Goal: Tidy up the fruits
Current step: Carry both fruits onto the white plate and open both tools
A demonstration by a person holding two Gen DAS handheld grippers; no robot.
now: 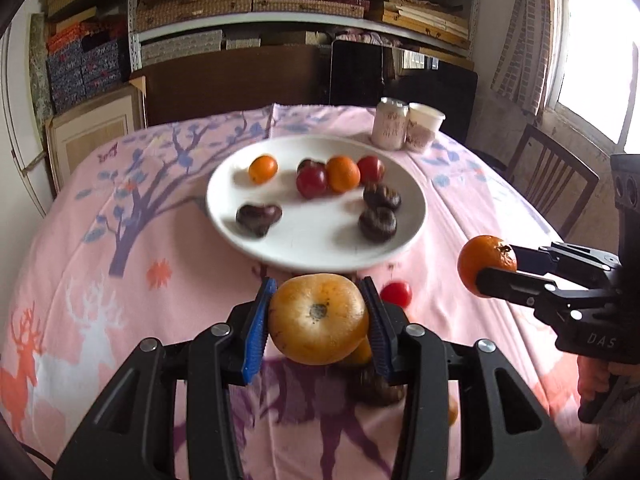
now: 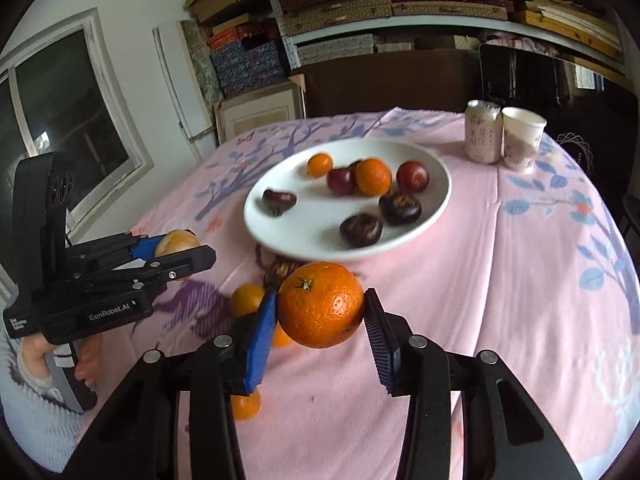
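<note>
Yellow-orange, the smooth round fruit sits clamped between the left gripper blue pads, lifted just short of the white ceramic plate. Its waxy skin looks slippery, so a hold across the widest girth seems safest. Rightward, the right gripper clasps a dimpled orange mandarin: light, soft, easily bruised.

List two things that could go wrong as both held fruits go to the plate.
The plate already holds round fruit, so the orange in the right gripper may knock pieces off when released. The left gripper pinches the yellow fruit only at its sides; it could slip, landing on loose fruit below.
</note>
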